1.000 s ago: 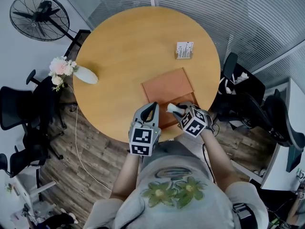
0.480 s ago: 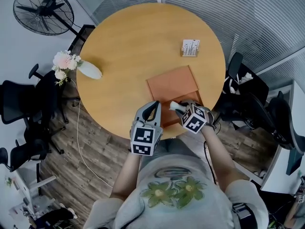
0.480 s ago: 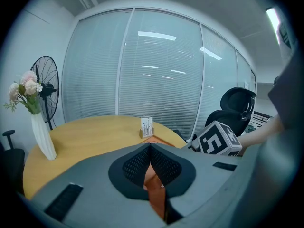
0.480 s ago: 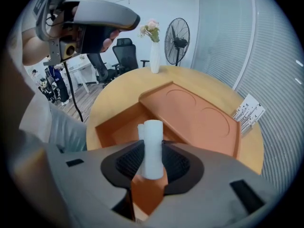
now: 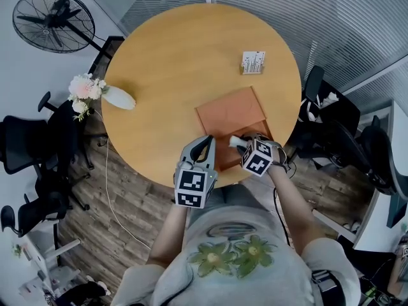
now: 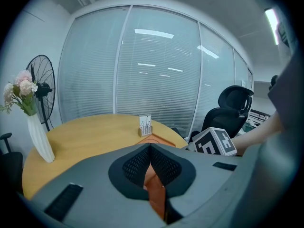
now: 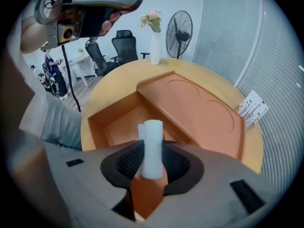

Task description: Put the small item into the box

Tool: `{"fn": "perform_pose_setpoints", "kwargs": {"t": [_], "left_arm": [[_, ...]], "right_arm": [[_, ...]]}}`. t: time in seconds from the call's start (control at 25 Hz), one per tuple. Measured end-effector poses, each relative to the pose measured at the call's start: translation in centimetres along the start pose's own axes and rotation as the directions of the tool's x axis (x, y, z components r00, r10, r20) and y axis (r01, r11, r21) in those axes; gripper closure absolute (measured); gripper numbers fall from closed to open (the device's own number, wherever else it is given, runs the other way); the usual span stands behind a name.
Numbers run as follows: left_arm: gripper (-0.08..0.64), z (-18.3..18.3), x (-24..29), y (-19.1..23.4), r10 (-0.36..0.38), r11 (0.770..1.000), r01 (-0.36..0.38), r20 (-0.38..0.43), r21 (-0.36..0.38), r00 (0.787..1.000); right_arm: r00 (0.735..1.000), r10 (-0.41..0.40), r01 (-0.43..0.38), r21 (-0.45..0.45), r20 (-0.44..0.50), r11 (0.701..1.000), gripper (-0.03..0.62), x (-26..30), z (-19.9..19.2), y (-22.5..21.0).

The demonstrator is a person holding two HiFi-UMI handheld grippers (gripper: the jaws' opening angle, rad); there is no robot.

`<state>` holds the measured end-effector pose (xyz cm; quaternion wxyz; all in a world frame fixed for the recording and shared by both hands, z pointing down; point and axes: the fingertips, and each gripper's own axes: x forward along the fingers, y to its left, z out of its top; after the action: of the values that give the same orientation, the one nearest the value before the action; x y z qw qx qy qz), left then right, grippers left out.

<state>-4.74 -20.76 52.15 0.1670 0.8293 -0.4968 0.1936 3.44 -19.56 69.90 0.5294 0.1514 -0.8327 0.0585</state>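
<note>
An orange box lies open near the table's front edge, its lid [image 5: 231, 112] folded back and its compartment [image 7: 121, 122] under my right gripper. A small white cylinder [image 7: 153, 141] stands upright between the pads of my right gripper [image 7: 153, 151], which is shut on it. In the head view the cylinder [image 5: 237, 139] sticks out over the box's near part, ahead of the right gripper [image 5: 244, 144]. My left gripper [image 5: 203, 146] hovers just left of the box, pads together and holding nothing. In the left gripper view the jaws of my left gripper [image 6: 150, 150] meet at the tip.
The round wooden table [image 5: 166, 62] carries a white vase with flowers [image 5: 118, 98] at its left edge and a small card holder [image 5: 252, 62] at the back right. A floor fan [image 5: 54, 21] and office chairs [image 5: 25, 142] ring the table.
Almost nothing: the right gripper with the white cylinder has edged slightly farther over the box. The left gripper stays where it was.
</note>
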Motion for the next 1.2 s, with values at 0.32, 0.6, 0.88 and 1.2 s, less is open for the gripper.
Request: {"fn": "perform_pose_setpoints", "kwargs": {"t": [0.32, 0.6, 0.88, 1.2], "left_arm": [[0.565, -0.4, 0.3, 0.0, -0.004, 1.0, 0.004, -0.009, 0.001, 1.0], [0.565, -0.6, 0.2, 0.6, 0.006, 1.0, -0.006, -0.014, -0.003, 1.0], [0.565, -0.6, 0.4, 0.2, 0.007, 1.0, -0.007, -0.014, 0.001, 1.0], [0.565, -0.6, 0.4, 0.4, 0.005, 1.0, -0.005, -0.016, 0.0, 1.0]], "right_arm": [[0.999, 0.023, -0.023, -0.017, -0.044, 1.0, 0.466, 1.3, -0.9, 0.1], [0.998, 0.034, -0.036, -0.021, -0.061, 0.999, 0.465, 2.1, -1.0, 0.1], [0.997, 0.039, -0.041, -0.027, -0.07, 0.999, 0.46, 2.3, -1.3, 0.1], [0.998, 0.028, -0.03, -0.024, -0.058, 0.999, 0.455, 2.5, -1.1, 0.1]]}}
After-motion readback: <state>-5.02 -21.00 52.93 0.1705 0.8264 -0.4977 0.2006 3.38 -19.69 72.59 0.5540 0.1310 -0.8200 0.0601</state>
